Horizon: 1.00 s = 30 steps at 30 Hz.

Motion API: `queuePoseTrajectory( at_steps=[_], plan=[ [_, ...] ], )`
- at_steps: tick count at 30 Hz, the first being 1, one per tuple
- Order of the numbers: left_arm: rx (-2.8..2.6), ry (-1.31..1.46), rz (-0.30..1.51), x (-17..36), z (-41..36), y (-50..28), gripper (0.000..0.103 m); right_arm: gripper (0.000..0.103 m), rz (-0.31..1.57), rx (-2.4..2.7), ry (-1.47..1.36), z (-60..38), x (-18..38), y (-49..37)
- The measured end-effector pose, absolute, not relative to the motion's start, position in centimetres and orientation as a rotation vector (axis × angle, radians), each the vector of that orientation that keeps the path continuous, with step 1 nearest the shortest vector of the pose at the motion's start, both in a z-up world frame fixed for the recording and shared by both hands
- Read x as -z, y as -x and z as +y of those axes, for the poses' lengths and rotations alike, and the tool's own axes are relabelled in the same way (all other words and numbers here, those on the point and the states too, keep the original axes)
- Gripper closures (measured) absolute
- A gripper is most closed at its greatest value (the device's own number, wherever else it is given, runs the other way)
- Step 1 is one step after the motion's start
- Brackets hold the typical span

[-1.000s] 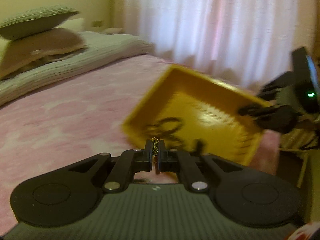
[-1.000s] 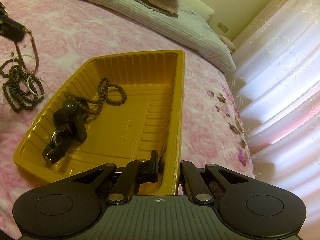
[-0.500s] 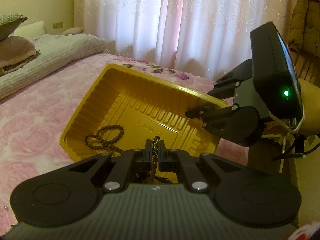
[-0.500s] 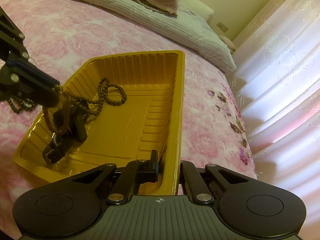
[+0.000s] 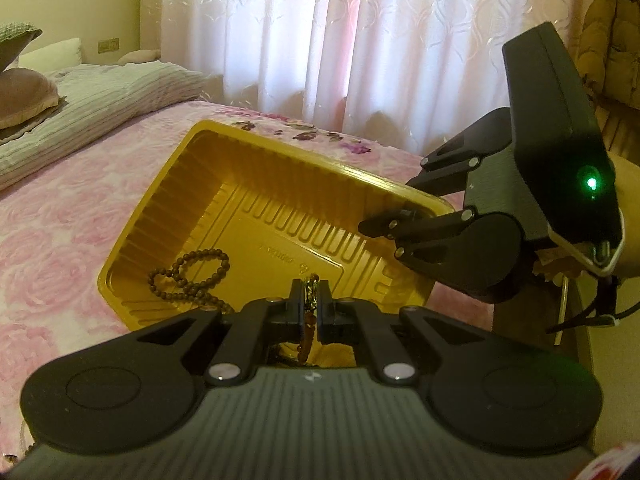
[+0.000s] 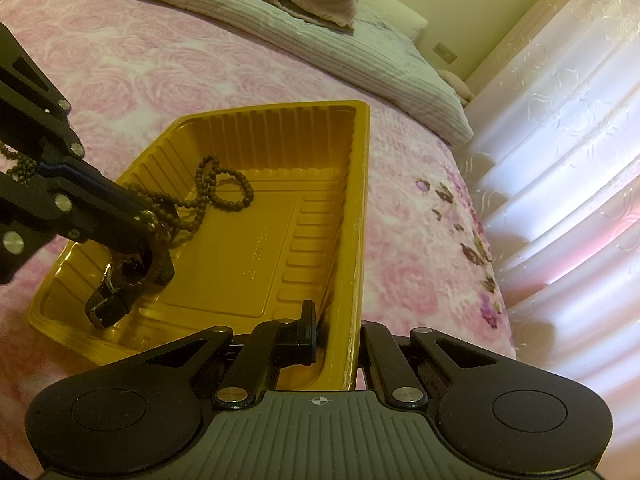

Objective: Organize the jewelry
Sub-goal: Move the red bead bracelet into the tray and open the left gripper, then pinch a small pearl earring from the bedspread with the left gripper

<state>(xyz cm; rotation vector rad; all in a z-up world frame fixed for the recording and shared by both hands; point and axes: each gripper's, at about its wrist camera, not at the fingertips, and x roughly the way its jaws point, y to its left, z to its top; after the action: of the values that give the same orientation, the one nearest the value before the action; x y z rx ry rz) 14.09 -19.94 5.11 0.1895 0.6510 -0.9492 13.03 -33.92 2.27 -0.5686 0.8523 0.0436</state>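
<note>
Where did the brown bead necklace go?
The brown bead necklace lies inside the yellow tray on the pink bedspread, toward the tray's far left part in the right wrist view, just beyond the left gripper.

Both wrist cameras are looking closely down over their jaws, sharing the yellow tray on the bed from opposite sides.

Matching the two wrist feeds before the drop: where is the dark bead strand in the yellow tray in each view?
Left wrist: bead strand lies at lower left of centre, in the yellow tray's near-left corner.
Right wrist: bead strand lies at upper left of centre, on the tray floor.
Shared landmark: the tray's rim.
</note>
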Motion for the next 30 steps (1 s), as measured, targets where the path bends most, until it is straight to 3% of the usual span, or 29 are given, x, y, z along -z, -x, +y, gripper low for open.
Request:
queuePoseTrajectory(
  at_steps=[4, 15, 30],
  plan=[
    [0.93, -0.167, 0.656, -5.0, -19.9, -14.4, 0.074, 0.098, 0.853, -0.044, 0.568, -33.9, -2.3, -13.0],
    [0.687, -0.064, 0.596, -5.1, -11.0, -14.4, 0.062, 0.098, 0.852, -0.044, 0.567, -34.0, -2.3, -13.0],
    [0.231, -0.06, 0.672, 1.0, 2.7, -13.3, 0.061, 0.098, 0.857, -0.038, 0.56, -34.0, -2.3, -12.8]
  ],
)
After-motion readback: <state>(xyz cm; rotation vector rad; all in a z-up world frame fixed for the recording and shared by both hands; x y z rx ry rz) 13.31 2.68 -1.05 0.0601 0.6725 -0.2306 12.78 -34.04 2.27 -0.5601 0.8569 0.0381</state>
